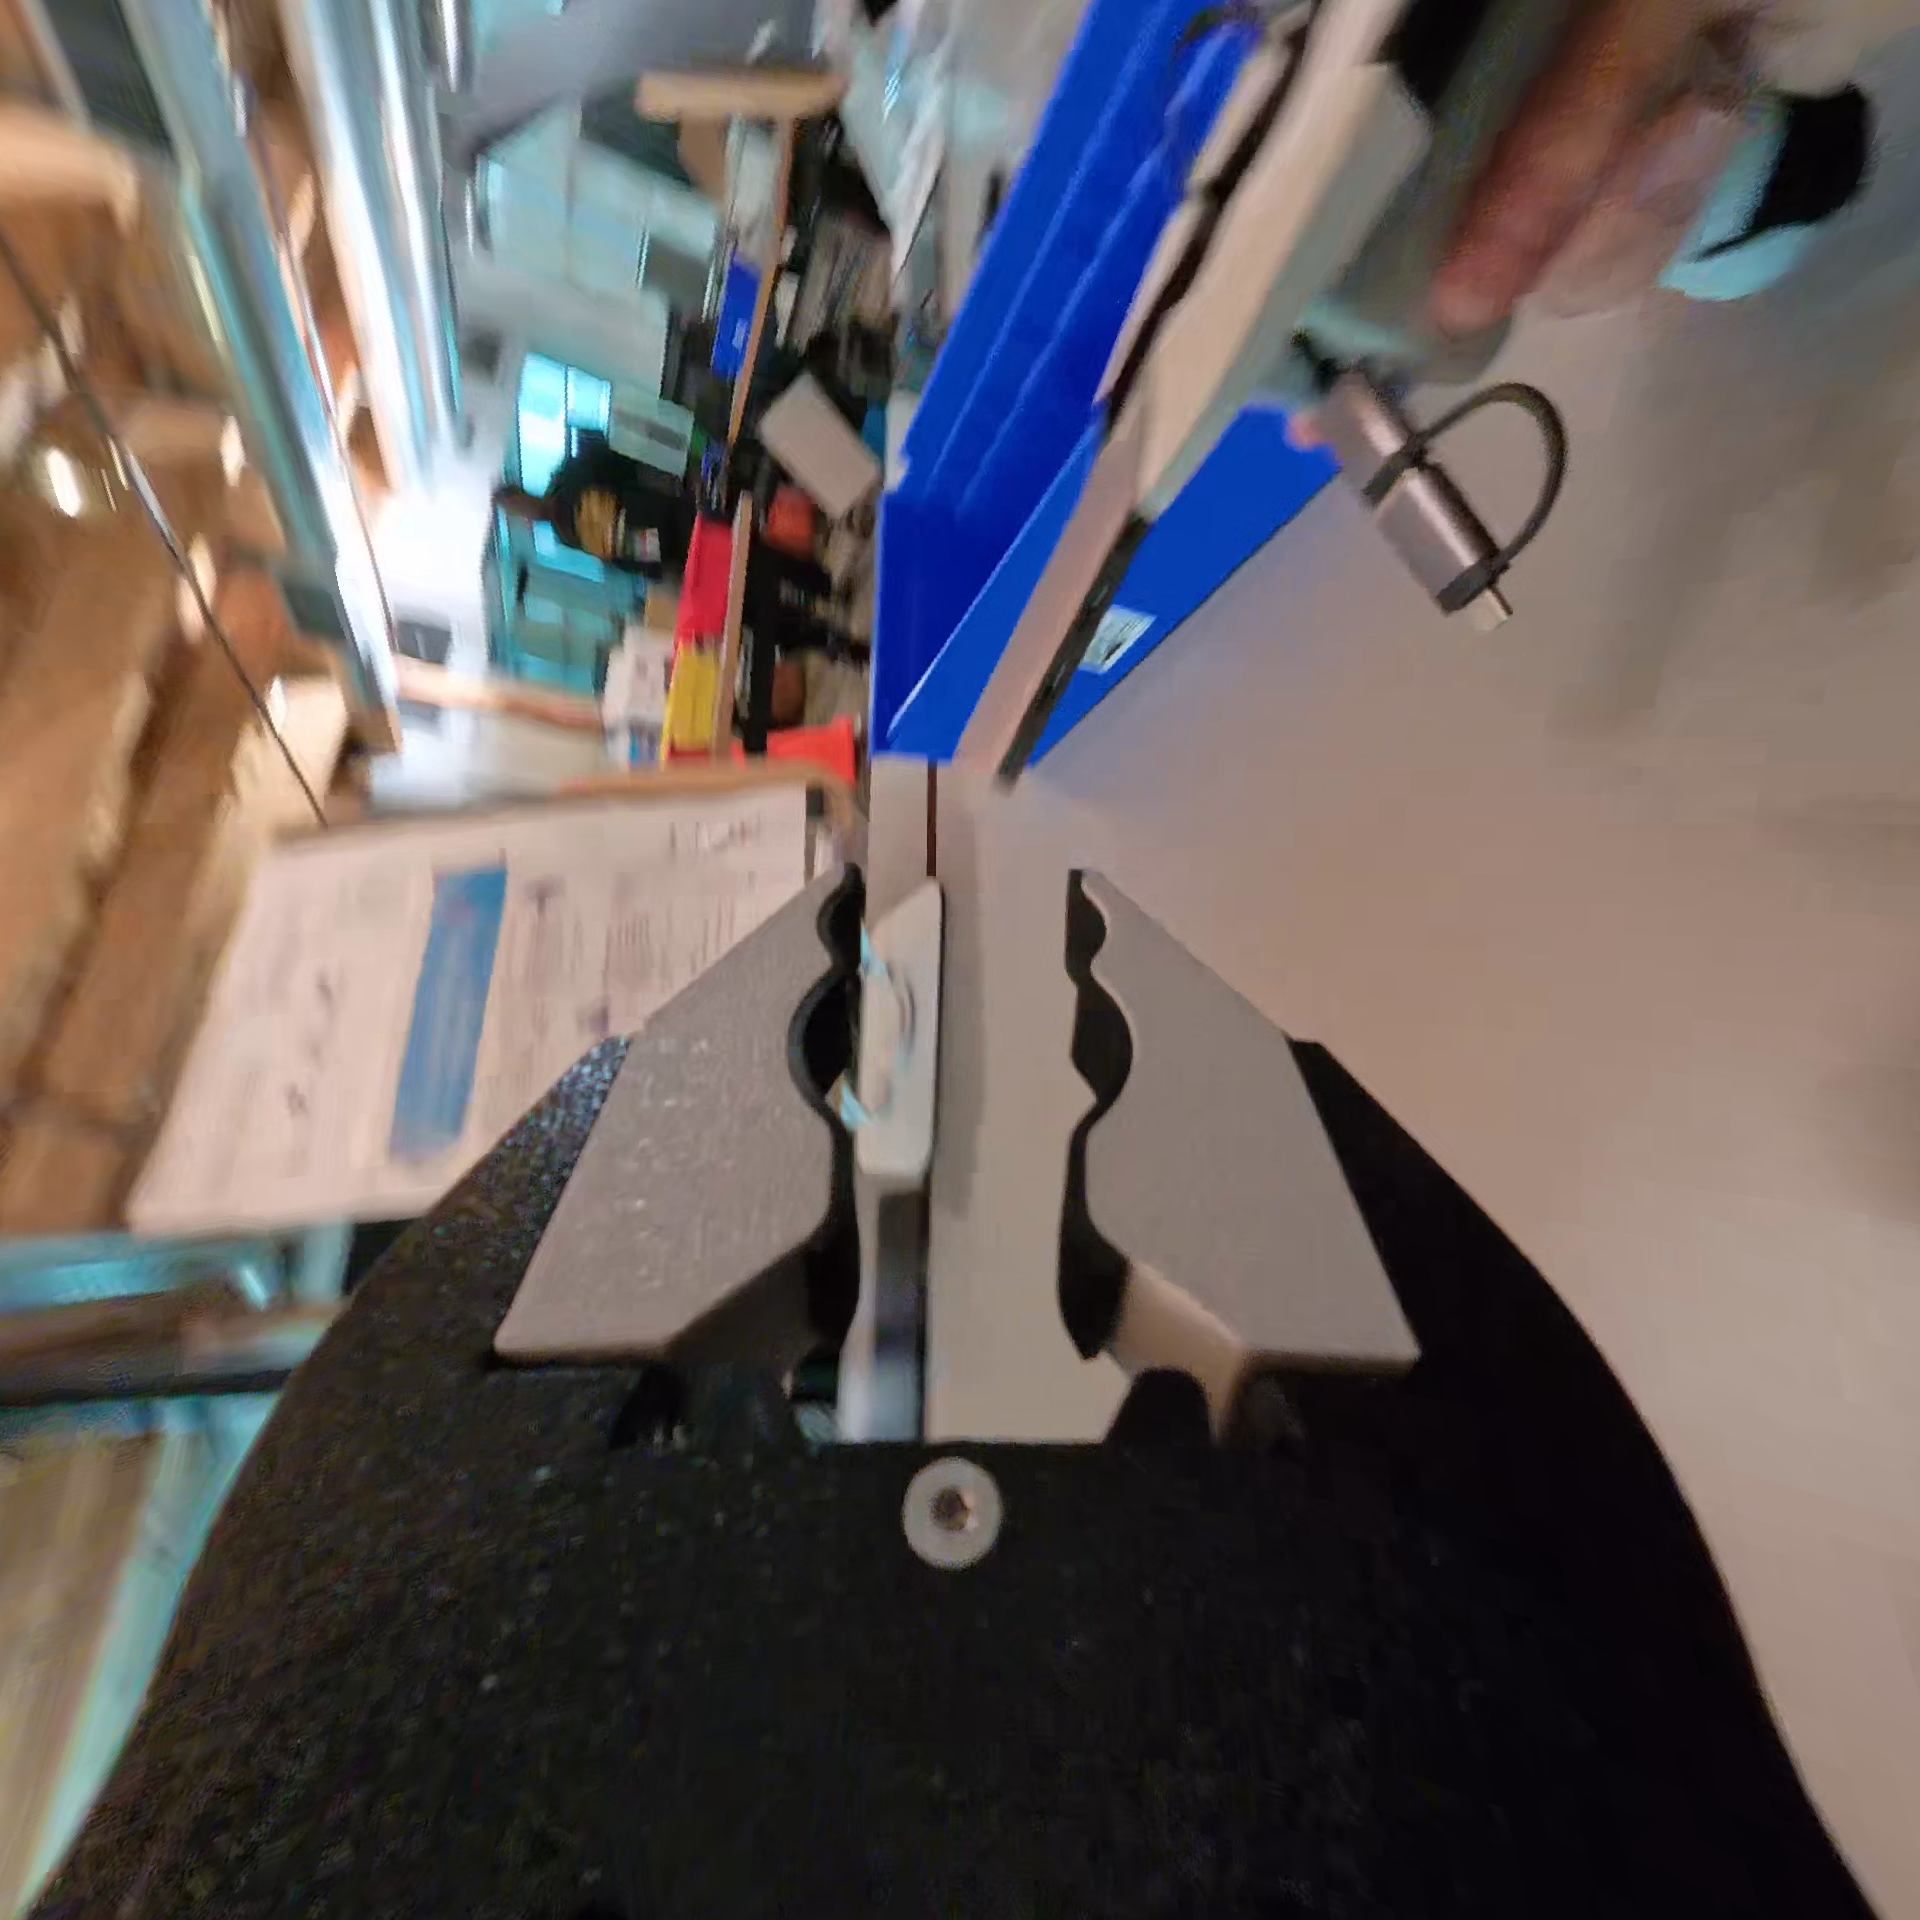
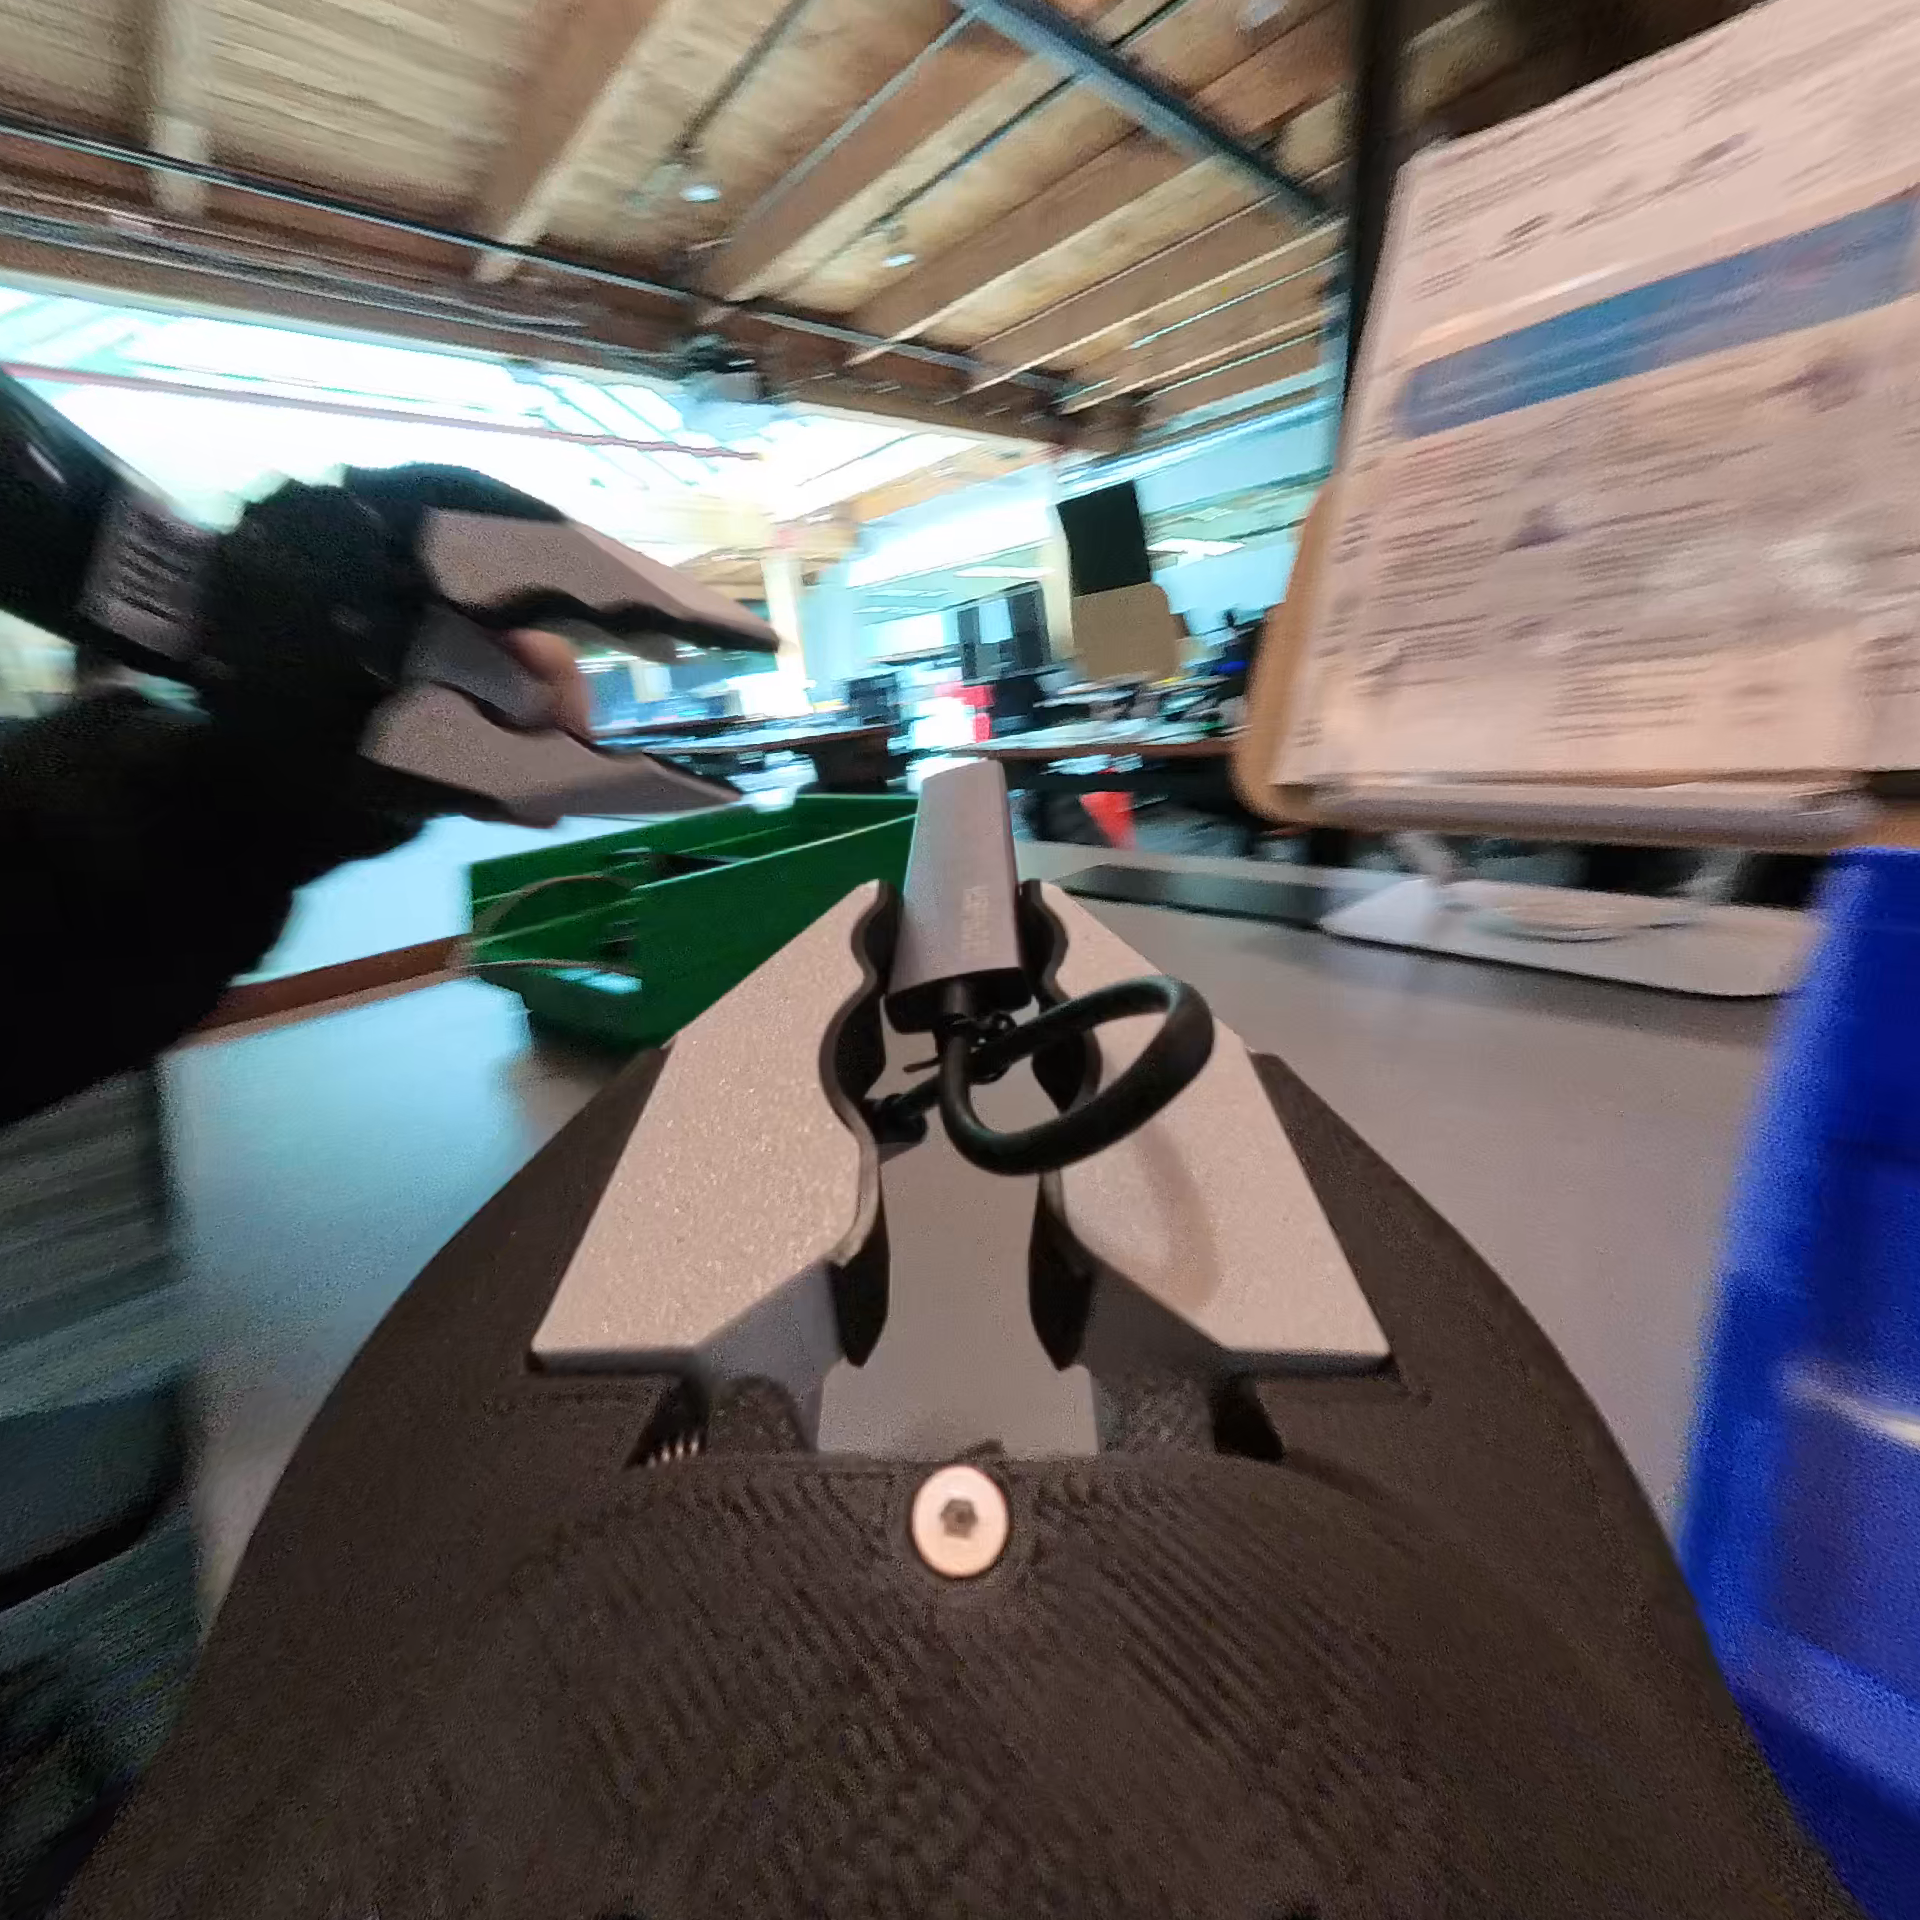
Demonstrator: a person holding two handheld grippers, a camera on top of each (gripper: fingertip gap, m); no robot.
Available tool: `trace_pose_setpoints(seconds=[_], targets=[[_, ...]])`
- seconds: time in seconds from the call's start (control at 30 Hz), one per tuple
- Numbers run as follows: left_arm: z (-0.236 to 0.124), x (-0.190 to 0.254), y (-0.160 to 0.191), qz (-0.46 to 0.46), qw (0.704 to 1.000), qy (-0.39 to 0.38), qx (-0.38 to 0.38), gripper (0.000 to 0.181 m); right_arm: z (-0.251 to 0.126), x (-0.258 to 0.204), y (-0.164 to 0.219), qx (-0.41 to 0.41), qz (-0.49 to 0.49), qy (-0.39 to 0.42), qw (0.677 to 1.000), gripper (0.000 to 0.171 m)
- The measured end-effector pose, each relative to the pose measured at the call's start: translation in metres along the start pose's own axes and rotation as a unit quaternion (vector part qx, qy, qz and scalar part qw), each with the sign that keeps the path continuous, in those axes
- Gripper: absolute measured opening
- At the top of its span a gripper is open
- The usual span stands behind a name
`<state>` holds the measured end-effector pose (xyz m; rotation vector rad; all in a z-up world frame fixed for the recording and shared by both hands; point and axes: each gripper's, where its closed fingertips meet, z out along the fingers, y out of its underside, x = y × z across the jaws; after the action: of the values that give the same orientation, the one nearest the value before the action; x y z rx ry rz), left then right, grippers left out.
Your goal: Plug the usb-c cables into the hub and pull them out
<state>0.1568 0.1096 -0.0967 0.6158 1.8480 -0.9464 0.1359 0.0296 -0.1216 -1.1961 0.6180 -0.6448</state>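
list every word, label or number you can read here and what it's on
Nothing can be read clearly enough to quote.
Small print on the side of the grey hub, held in the right gripper: too small and blurred.
Printed sheet on the board: motion-blurred, unreadable.
Sticker on the blue bin: too blurred.

- The left wrist view was rolled sideways, the table [image 1: 1455, 935] filling its right half.
- The right wrist view looked level, low over it.
- Both caught the hub [image 2: 951, 894] and blue bin [image 1: 997, 416].
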Motion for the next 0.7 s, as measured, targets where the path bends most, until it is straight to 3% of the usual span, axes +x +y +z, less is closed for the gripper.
trace_pose_setpoints(seconds=[0.1, 0.23, 0.37, 0.53, 0.6, 0.7], targets=[[-0.040, -0.057, 0.066, -0.176, 0.972, -0.095, -0.127, 0.030, 0.003, 0.020, 0.002, 0.014, -0.051, 0.062, 0.997, 0.023], [-0.110, -0.052, 0.155, -0.445, 0.849, -0.070, -0.277, 0.039, 0.020, 0.029, 0.010, 0.010, -0.111, 0.087, 0.990, 0.022], [-0.160, -0.010, 0.215, -0.522, 0.761, -0.021, -0.384, 0.042, 0.023, 0.023, 0.010, 0.013, -0.136, 0.077, 0.988, 0.022], [-0.174, 0.040, 0.248, -0.598, 0.667, 0.006, -0.444, 0.054, 0.020, 0.027, 0.013, 0.008, -0.159, 0.099, 0.982, 0.023], [-0.182, 0.046, 0.252, -0.597, 0.657, -0.022, -0.460, 0.057, 0.018, 0.029, 0.012, 0.011, -0.168, 0.107, 0.980, 0.023], [-0.181, 0.044, 0.251, -0.644, 0.645, -0.083, -0.403, 0.058, 0.016, 0.030, 0.011, 0.014, -0.169, 0.113, 0.979, 0.023]])
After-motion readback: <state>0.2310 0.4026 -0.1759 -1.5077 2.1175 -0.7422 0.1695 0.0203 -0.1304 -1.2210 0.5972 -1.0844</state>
